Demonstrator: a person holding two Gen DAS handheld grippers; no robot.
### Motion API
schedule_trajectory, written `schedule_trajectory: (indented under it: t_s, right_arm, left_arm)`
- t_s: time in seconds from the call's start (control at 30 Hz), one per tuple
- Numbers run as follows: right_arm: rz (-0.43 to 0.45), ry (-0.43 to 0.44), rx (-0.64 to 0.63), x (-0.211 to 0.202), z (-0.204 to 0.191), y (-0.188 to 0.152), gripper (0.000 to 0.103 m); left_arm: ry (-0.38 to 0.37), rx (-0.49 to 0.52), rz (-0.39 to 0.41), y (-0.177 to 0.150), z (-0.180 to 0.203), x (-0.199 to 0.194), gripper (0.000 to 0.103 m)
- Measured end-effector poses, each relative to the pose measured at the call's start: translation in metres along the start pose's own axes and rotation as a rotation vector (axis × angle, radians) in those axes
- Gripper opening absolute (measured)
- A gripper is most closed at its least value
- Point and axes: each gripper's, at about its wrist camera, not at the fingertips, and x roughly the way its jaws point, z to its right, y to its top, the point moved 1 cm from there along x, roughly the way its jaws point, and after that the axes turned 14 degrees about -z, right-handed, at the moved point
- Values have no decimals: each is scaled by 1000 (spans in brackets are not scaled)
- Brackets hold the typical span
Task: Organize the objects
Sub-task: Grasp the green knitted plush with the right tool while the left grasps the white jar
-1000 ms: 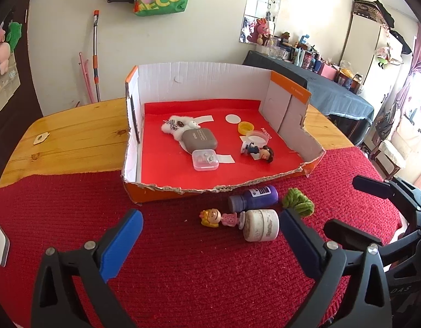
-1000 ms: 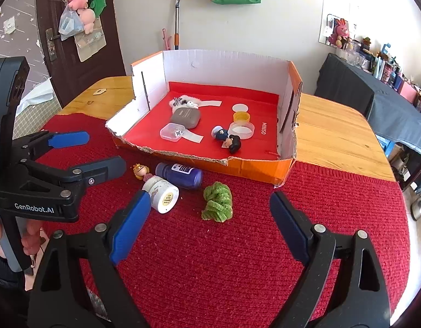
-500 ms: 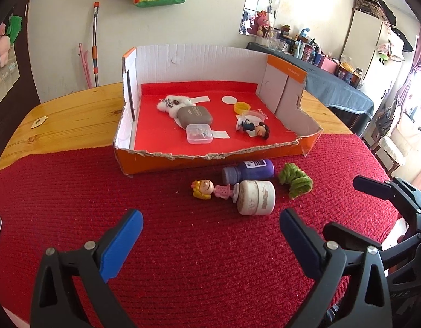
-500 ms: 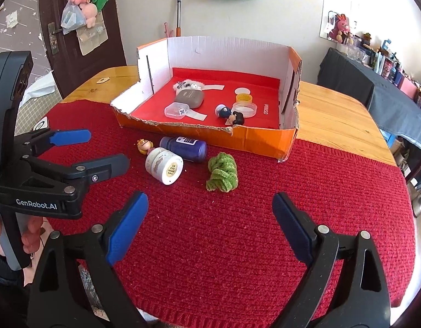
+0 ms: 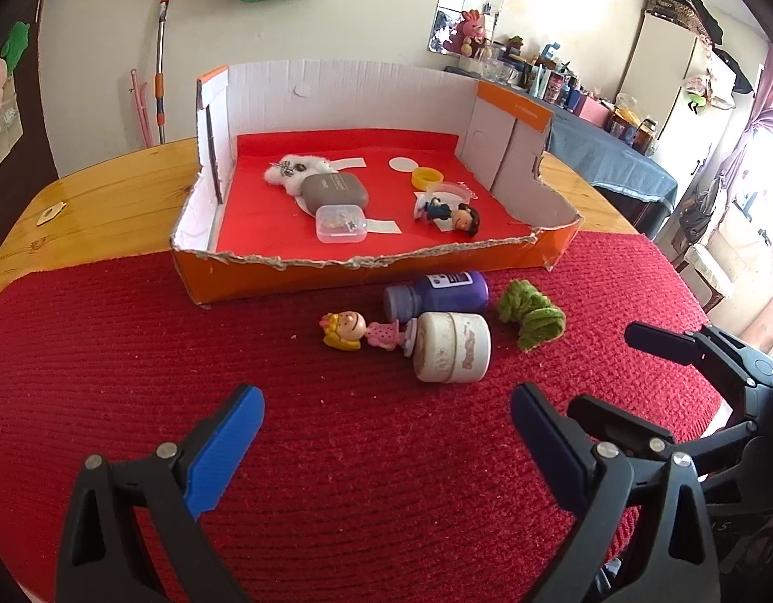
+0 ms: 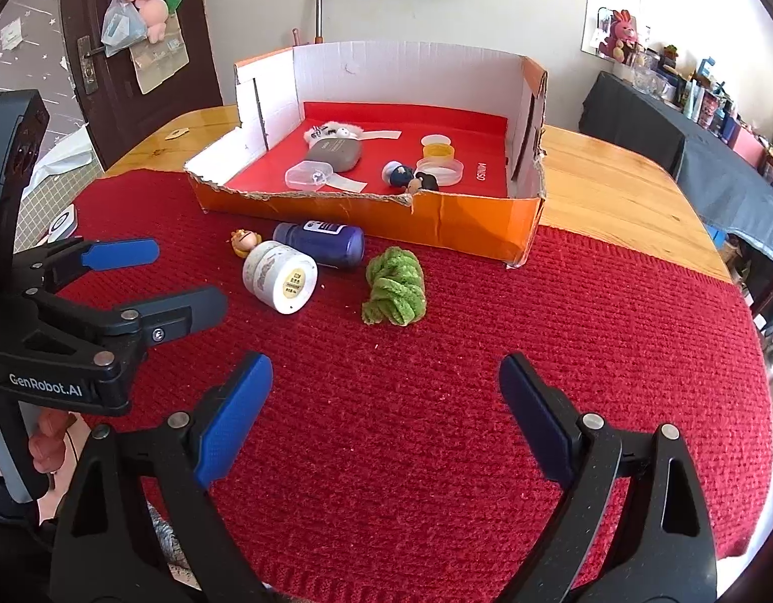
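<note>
Left wrist: left gripper (image 5: 386, 419) gapes wide, empty, above red mat (image 5: 135, 352); white jar (image 5: 451, 347), purple bottle (image 5: 436, 291), doll (image 5: 358, 331) lie before orange box (image 5: 366, 271) | Right wrist: right gripper (image 6: 386, 387) spread, empty; green yarn (image 6: 394, 287) just ahead.

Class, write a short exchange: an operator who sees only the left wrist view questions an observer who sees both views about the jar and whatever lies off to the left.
Operator: The white jar lies on its side with one end turned away from me. Is anything on that end?
Observer: Yes. The white jar has a yellow printed label on that flat end.
Operator: Is anything lying further left than my view reaches?
Observer: A small white device with a blue ring lies at the left edge of the red cloth.
</note>
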Motion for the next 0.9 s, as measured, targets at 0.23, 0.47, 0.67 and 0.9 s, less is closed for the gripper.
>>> schedule_trajectory:
  t_s: [0.23, 0.47, 0.67, 0.9]
  right_arm:
    - [-26, 4, -4, 13, 9, 6, 70]
    - [-29, 22, 0, 22, 19, 19, 62]
    - [-33, 42, -12, 28, 23, 29, 57]
    - [-43, 62, -32, 35, 21, 40, 51]
  left_arm:
    - [-47, 6, -26, 7, 7, 12, 83]
    - [-62, 43, -63, 11, 17, 26, 68]
    - [-66, 46, -61, 17, 17, 31, 56]
    - [-77, 52, -62, 21, 16, 33, 45]
